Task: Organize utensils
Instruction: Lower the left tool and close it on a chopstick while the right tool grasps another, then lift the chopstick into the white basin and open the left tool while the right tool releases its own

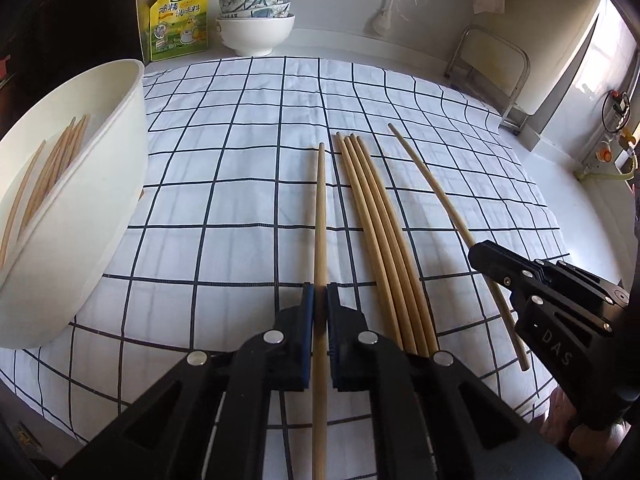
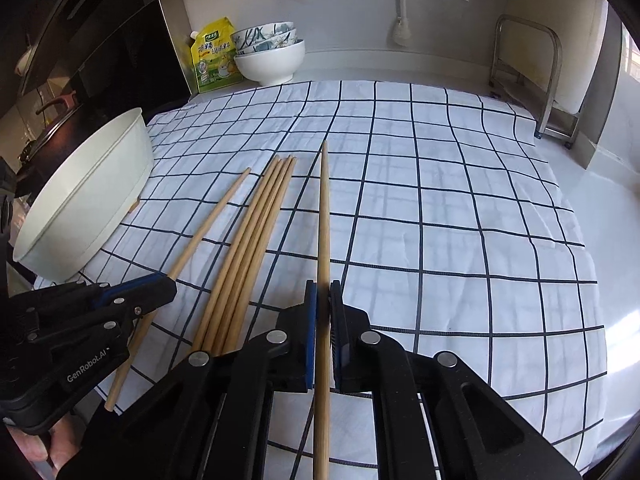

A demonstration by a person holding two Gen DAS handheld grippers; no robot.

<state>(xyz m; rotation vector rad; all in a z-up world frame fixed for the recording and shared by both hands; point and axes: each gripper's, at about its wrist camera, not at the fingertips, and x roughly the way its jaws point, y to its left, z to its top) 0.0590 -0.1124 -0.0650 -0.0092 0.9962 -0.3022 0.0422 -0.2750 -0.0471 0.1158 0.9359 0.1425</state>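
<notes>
Several chopsticks (image 1: 44, 172) already lie in the white tub (image 1: 100, 184), each hand-held gripper, left (image 1: 320, 300) and right (image 2: 323, 300), clamps one more, and four chopsticks (image 1: 380, 232) wait on the cloth-covered surface (image 1: 240, 160).

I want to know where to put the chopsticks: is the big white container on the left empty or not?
Not empty. The left wrist view shows several wooden chopsticks already lying inside the white container.
</notes>
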